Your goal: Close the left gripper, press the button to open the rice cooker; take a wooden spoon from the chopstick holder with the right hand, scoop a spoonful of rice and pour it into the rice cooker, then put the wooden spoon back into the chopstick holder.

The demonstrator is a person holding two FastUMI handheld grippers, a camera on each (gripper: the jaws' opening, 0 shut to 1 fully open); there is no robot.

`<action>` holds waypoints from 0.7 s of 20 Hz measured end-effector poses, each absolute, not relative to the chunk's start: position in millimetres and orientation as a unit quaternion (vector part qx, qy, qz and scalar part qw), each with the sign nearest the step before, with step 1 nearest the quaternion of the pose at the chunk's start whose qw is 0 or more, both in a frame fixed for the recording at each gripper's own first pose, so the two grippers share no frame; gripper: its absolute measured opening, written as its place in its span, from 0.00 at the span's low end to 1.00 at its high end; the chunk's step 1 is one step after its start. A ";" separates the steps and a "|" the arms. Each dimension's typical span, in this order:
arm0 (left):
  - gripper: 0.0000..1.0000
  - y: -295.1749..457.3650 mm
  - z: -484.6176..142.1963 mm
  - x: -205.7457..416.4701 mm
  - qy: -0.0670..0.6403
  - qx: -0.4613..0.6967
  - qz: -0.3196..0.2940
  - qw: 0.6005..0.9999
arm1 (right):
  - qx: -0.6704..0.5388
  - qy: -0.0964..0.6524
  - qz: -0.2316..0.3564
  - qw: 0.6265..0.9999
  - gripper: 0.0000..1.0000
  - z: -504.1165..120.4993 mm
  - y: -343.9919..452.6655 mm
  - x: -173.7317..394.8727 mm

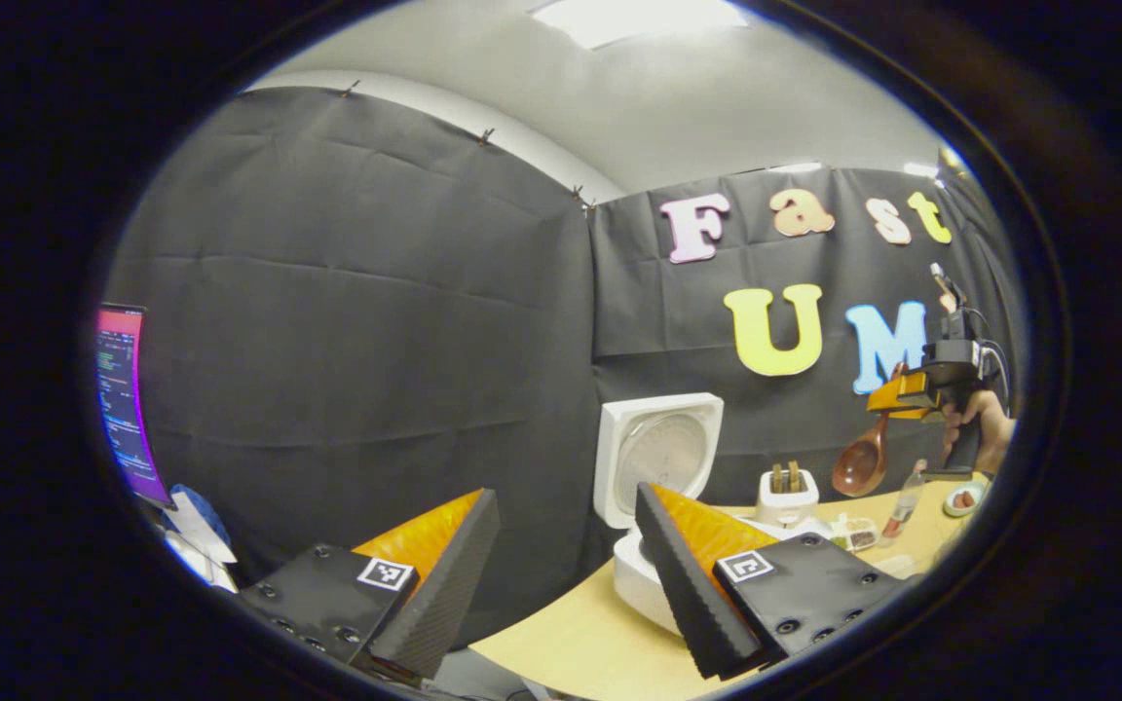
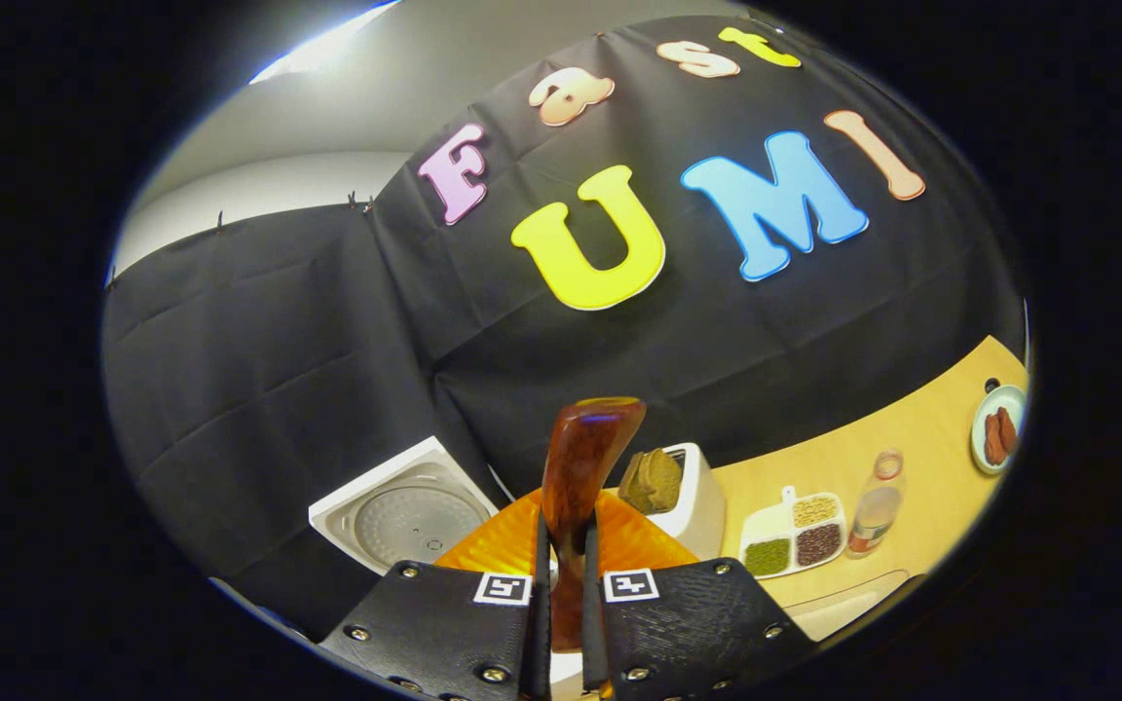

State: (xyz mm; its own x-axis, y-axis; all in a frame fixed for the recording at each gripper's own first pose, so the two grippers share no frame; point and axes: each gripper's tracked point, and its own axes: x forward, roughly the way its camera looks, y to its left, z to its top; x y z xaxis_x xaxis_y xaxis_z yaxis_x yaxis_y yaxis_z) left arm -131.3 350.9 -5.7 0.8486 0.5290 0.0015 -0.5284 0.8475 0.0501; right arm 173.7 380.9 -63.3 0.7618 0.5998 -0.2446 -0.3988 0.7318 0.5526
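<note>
rice cooker [image 1: 654,574] base hidden behind fingers, monitor [image 1: 123,399] cut off at edge, dish [image 2: 997,428] contents unclear

My left gripper [image 1: 561,574] has its jaws spread wide, nothing between them, pointing level and forward. My right gripper [image 2: 561,584] has both fingers pressed together on the spoon [image 2: 582,477] handle, which stands up and out ahead of the tips. From the left gripper view, the right gripper [image 1: 897,394] is raised, off to the right and farther ahead, with a hand [image 1: 985,428] wrapped round its grip.
</note>
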 end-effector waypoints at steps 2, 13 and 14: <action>0.94 334.0 0.1 -118.0 -0.001 0.022 0.260 0.965 | 0.238 0.200 0.260 0.914 0.12 -61.0 349.4 176.0; 0.97 225.9 15.3 -57.2 -0.018 0.014 0.170 0.985 | 0.201 0.172 0.154 0.952 0.13 -68.4 175.0 176.6; 0.94 216.4 18.2 -53.9 -0.020 0.015 0.163 0.986 | 0.200 0.172 0.144 0.954 0.12 -72.4 160.8 177.0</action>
